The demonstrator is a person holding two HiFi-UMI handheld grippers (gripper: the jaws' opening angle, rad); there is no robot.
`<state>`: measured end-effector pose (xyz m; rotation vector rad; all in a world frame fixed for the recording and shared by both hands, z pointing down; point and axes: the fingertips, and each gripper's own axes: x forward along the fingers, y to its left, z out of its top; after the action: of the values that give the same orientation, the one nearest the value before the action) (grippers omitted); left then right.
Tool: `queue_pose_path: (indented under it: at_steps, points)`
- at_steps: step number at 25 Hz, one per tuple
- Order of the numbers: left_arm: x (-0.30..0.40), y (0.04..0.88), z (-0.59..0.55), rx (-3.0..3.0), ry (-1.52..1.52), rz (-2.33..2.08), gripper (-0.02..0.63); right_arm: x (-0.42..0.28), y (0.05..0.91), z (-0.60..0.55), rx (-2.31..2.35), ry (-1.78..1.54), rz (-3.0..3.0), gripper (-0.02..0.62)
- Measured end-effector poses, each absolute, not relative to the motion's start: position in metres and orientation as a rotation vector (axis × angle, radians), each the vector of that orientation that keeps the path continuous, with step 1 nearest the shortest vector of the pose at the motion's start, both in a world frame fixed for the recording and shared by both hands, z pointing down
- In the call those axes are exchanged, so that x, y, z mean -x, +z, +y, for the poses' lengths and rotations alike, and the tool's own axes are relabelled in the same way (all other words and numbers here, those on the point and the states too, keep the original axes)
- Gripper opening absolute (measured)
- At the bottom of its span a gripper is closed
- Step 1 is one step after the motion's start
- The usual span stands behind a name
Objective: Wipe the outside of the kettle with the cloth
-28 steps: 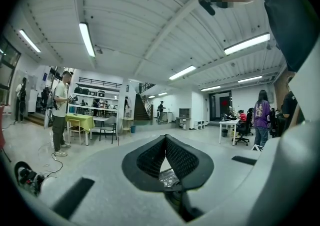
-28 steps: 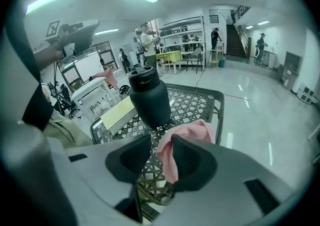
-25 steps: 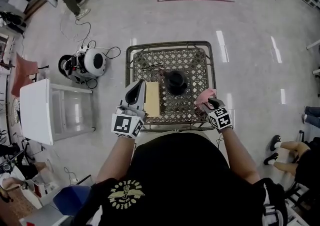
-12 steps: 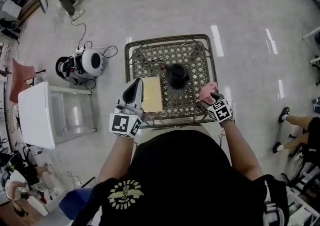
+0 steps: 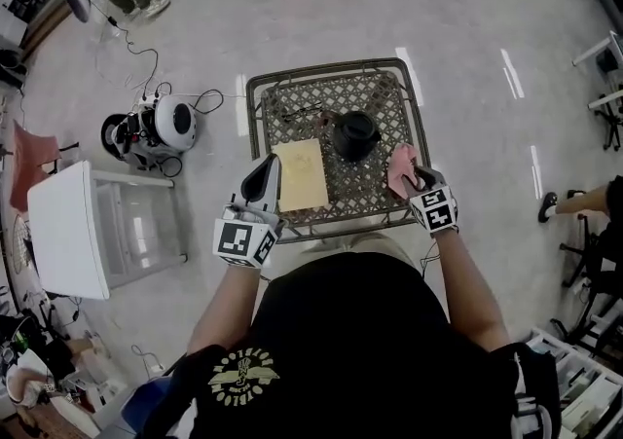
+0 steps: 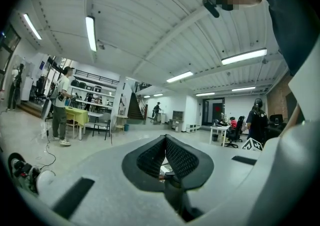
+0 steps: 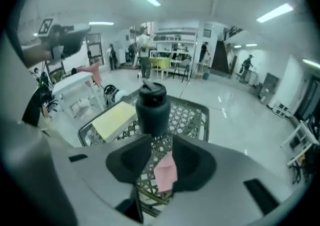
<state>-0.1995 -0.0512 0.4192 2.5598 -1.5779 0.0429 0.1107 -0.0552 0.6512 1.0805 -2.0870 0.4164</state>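
A black cylindrical lidded kettle is standing upright on the dark metal lattice-topped table, just beside a flat pale yellow pad. The right gripper is pointing down toward the kettle. Its jaws have just been closing but are standing apart, with the small pink cloth between them, against one jaw. The left gripper is hovering at the table's near edge, jaws pressed together on nothing.

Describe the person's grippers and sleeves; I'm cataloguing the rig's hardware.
The left gripper and right gripper are pale grey shells with black pads, each carrying a cube of black-and-white square markers. The person wears a black short-sleeved shirt with a yellow emblem. The right jaws have just been closing, pink cloth between them.
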Motion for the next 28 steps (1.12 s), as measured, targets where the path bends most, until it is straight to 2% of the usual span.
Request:
queue_pose_path:
  at_steps: [3, 4, 17, 28]
  points:
    - [0.205, 0.409, -0.045, -2.582, 0.010, -1.556, 0.009, -0.093, 0.603, -0.051, -1.213, 0.389, -2.204, 0.037]
    - [0.208, 0.406, -0.043, -2.589, 0.004, -1.555, 0.009, -0.086, 0.587, -0.051, -1.251, 0.385, -2.248, 0.024]
    - [0.237, 0.337, -0.026, -2.727, 0.060, -1.671, 0.009, -0.018, 0.407, -0.049, -1.447, 0.266, -2.602, 0.011]
    - [0.239, 0.274, -0.004, -2.804, -0.021, -1.714, 0.009, 0.014, 0.309, -0.038, -1.390, 0.051, -2.700, 0.011]
